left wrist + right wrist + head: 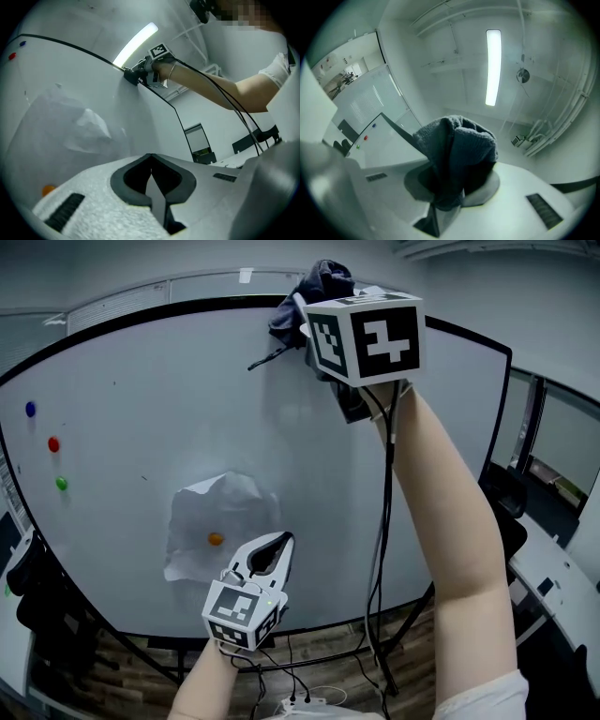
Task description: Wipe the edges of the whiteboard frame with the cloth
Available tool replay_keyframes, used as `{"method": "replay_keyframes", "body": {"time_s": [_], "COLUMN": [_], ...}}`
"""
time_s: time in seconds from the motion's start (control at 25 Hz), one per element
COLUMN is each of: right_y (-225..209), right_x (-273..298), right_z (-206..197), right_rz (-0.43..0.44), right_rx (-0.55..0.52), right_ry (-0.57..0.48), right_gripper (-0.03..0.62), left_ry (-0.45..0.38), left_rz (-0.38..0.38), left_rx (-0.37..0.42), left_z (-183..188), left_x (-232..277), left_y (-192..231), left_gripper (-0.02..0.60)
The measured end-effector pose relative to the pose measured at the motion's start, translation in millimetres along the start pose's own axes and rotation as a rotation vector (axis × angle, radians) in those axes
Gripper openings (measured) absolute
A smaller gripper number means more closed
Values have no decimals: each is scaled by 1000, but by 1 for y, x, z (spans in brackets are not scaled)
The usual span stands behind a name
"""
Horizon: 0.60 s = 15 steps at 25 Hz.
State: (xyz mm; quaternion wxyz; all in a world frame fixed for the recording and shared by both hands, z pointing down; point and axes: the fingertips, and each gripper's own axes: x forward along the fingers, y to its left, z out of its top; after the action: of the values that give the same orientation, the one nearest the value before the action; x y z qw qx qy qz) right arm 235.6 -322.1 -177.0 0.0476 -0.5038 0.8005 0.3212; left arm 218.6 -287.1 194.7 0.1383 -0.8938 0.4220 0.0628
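Note:
A dark grey cloth [314,294] is bunched against the black top edge of the whiteboard frame [141,317]. My right gripper [319,324] is raised to that edge and shut on the cloth [452,154], which fills the space between its jaws and hides the frame behind it. The right gripper [143,70] and the cloth [131,75] also show at the top of the board in the left gripper view. My left gripper [281,545] is low in front of the board, shut and empty, with its tips [151,161] meeting.
A white paper sheet [220,521] hangs on the board under an orange magnet [216,539]. Blue [30,410], red [53,443] and green [61,483] magnets sit at the left. Cables [380,549] hang from my right gripper. The board's stand [281,643] rests on wooden floor.

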Motion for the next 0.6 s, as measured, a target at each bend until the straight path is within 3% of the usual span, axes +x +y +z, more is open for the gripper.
{"method": "replay_keyframes", "body": {"time_s": [0.2,0.44,0.6], "right_y": [-49,-118,-138], "right_x": [-19,-46,-48], "right_z": [-16,-37,-45], "right_rz": [0,-17,-24], "right_rx": [10,-8,-8], "right_ry": [3,25,31], "right_gripper": [77,77,77], "left_ry": [-13,5,17], "left_rz": [14,93,95], "left_rx": [-47,-37,-73], "left_z": [-2,-11,-23], "left_x": [36,71,85], "left_y": [-39,-76,-85], "left_gripper": [18,18,18]}}
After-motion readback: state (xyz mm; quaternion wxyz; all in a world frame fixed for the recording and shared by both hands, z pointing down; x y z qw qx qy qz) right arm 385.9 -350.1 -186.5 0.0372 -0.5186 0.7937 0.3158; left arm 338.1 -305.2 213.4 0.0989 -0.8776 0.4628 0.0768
